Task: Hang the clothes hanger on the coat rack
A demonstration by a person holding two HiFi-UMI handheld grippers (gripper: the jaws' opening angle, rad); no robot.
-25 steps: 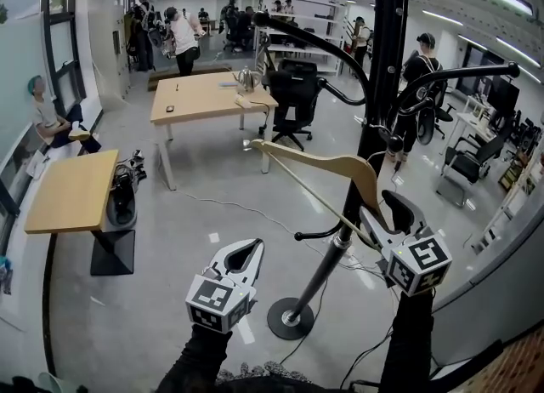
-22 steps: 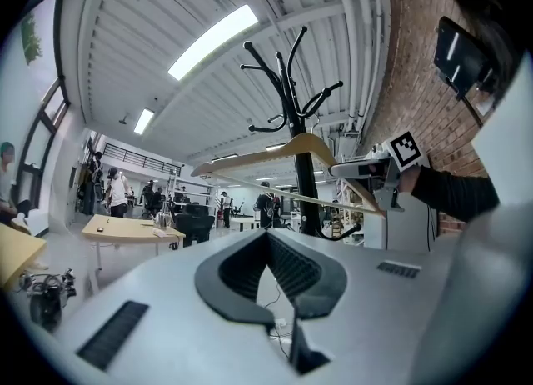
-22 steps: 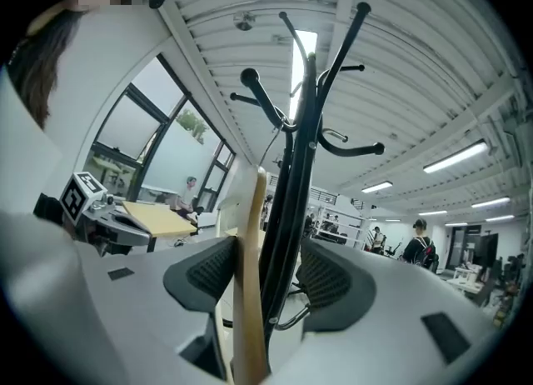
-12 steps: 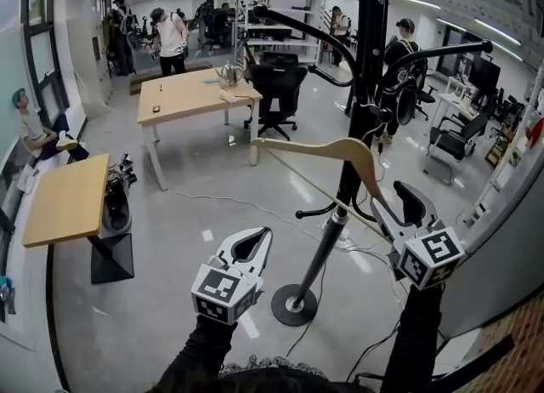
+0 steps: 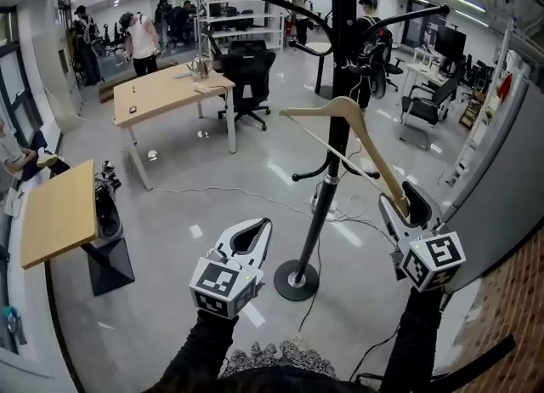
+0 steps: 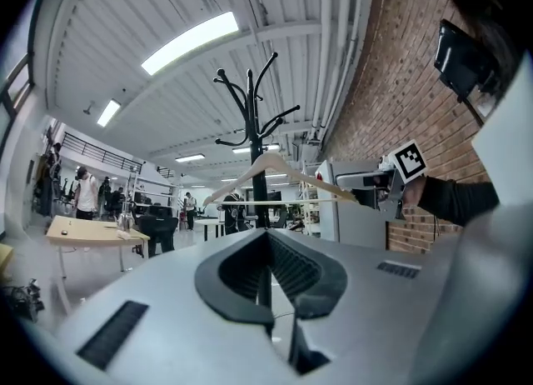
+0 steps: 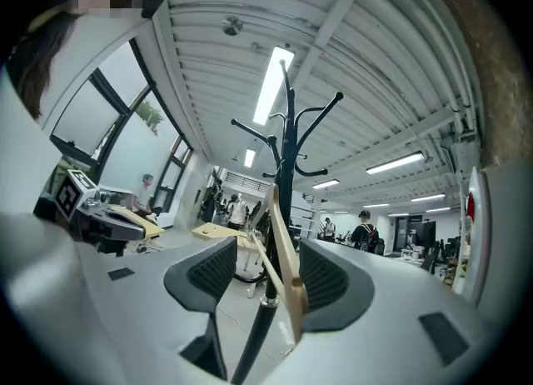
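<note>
STEP release | right gripper (image 5: 398, 198) spread (hanger (image 5: 310, 109) end between) | left gripper (image 5: 263, 226) closed, empty | NEXT withdraw clear of coat rack (image 5: 342, 34)

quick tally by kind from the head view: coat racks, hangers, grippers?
Coat rack: 1
Wooden hanger: 1
Grippers: 2 (left gripper, right gripper)
Total: 4

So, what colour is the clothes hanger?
The clothes hanger is light natural wood; the head view shows it best.
</note>
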